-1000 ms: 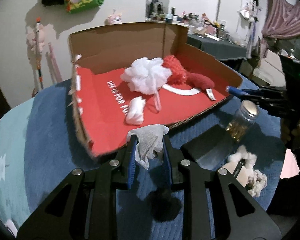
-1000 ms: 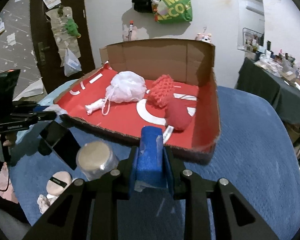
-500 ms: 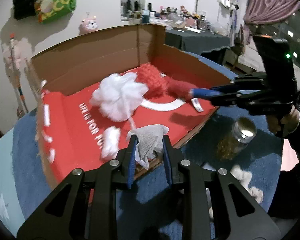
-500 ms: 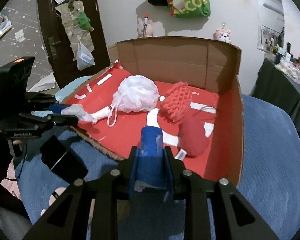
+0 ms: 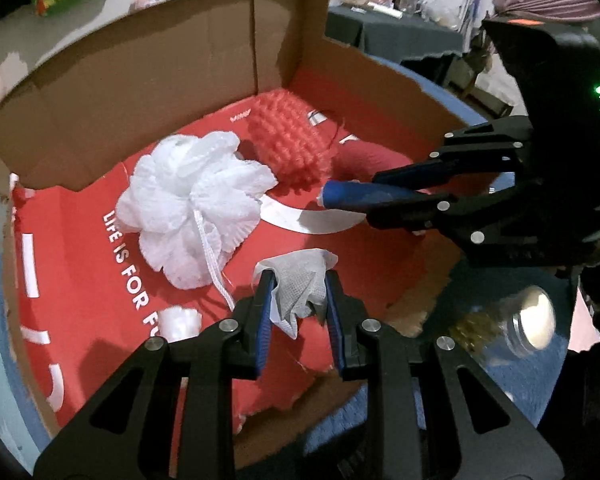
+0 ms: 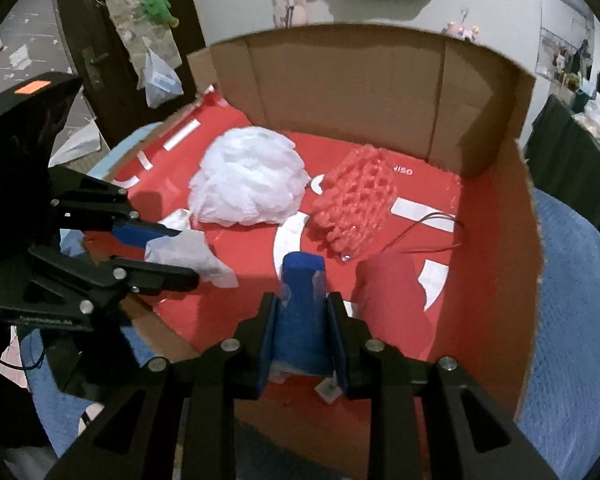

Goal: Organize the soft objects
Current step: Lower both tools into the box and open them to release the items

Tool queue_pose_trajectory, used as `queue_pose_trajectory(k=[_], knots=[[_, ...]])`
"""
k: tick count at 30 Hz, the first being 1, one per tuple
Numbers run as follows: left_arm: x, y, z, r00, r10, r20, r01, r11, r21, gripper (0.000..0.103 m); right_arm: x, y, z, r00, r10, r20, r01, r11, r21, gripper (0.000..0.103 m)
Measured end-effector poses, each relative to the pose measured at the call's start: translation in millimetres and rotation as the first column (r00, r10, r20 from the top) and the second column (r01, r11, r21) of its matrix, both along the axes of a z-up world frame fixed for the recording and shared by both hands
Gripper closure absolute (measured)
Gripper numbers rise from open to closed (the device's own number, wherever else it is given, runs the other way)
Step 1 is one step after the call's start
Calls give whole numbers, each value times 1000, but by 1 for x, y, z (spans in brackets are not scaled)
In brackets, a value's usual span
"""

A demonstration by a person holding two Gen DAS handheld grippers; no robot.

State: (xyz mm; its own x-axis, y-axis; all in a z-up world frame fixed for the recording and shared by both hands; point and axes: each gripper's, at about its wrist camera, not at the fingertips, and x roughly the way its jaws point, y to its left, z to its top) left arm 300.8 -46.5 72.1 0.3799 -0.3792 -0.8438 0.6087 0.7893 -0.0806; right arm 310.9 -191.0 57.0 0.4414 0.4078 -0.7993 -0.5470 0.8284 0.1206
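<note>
Two hand-held grippers clamped: left (image 5: 298, 280) on white cloth (image 5: 300, 280), right (image 6: 302, 304) on blue sponge (image 6: 300, 312).

The left gripper (image 5: 298, 294) is clamped on a crumpled white cloth (image 5: 300, 280) above the red floor of the cardboard box (image 5: 140, 80). In the box lie a white mesh puff (image 5: 192, 204) and, just behind it, a red knobbly sponge (image 5: 292, 144). From the right, the right gripper (image 5: 328, 198) reaches over the box, holding a blue thing (image 5: 356, 196). A glass jar (image 5: 524, 324) stands outside on the blue cover (image 5: 500, 372).
</note>
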Motion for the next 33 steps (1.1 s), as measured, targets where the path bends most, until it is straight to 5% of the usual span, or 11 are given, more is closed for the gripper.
queue_pose_trajectory(k=[11, 28, 33], knots=[[17, -15, -16, 1000, 1, 0, -1, 995, 101, 80, 16, 14, -13, 1000, 1, -30, -3, 997, -77, 76], [24, -19, -20, 1000, -25, 2, 24, 994, 102, 80, 20, 15, -18, 999, 0, -48, -5, 995, -100, 75], [22, -18, -22, 999, -53, -5, 54, 994, 92, 73, 21, 15, -18, 998, 6, -58, -11, 996, -91, 68]])
